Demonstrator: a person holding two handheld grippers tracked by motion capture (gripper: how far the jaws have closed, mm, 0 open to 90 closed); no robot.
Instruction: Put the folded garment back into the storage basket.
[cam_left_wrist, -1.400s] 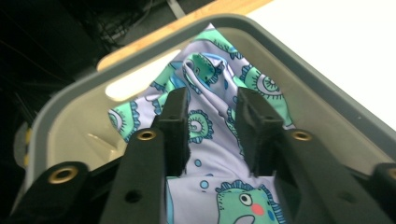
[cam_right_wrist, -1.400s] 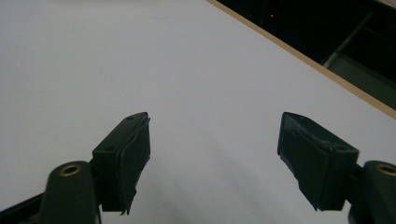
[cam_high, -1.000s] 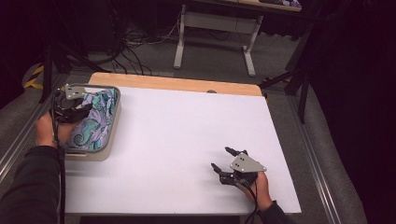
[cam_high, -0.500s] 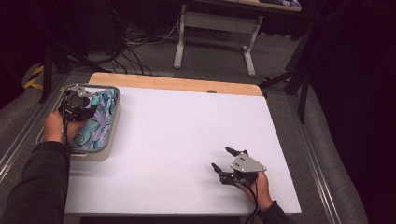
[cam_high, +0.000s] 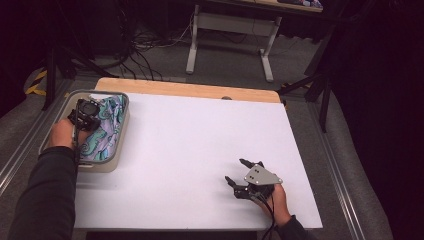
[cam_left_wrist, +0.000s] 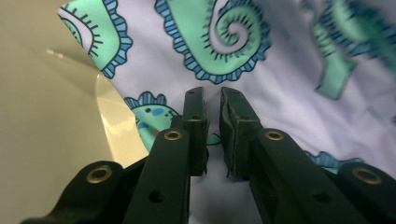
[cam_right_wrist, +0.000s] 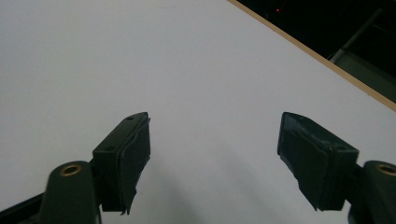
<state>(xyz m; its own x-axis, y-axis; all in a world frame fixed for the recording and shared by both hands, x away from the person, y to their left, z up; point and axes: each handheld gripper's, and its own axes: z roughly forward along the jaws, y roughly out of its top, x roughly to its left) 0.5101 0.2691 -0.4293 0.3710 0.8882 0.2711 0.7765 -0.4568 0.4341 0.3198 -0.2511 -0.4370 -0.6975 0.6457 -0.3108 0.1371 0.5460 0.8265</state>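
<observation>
- High view: left claw (cam_high: 86, 116) sits down in the tray (cam_high: 116, 150) at the counter's (cam_high: 200, 150) left edge, near the far corner. Tray holds a patterned cloth (cam_high: 107, 131), pale w/ green and blue swirls; cloth covers most of the tray floor. Left hand (cam_high: 62, 133) and dark sleeve (cam_high: 47, 195) enter from bottom left.
- High view, cont.: right claw (cam_high: 239, 172) rests on the bare white counter near the front right, well apart from the tray. Grey three-cornered plate (cam_high: 262, 175) on top; right hand (cam_high: 276, 198) behind it. Jaws spread, nothing between them.
- Left claw view: left claw (cam_left_wrist: 213, 100) points down onto the cloth (cam_left_wrist: 289, 88). Jaws have just been closing; narrow gap left between the pads (cam_left_wrist: 195, 116). Cannot tell for certain whether a fold is pinched; tips are right at the fabric, and cloth shows through the gap. Beige tray floor (cam_left_wrist: 42, 121) at left, w/ the cloth's edge lying over it.
- Right claw view: right claw (cam_right_wrist: 212, 135) wide open over the plain white counter (cam_right_wrist: 140, 56). Pads clear, gripping nothing. Wooden counter edge (cam_right_wrist: 317, 56) runs across the upper right; dark floor beyond.
</observation>
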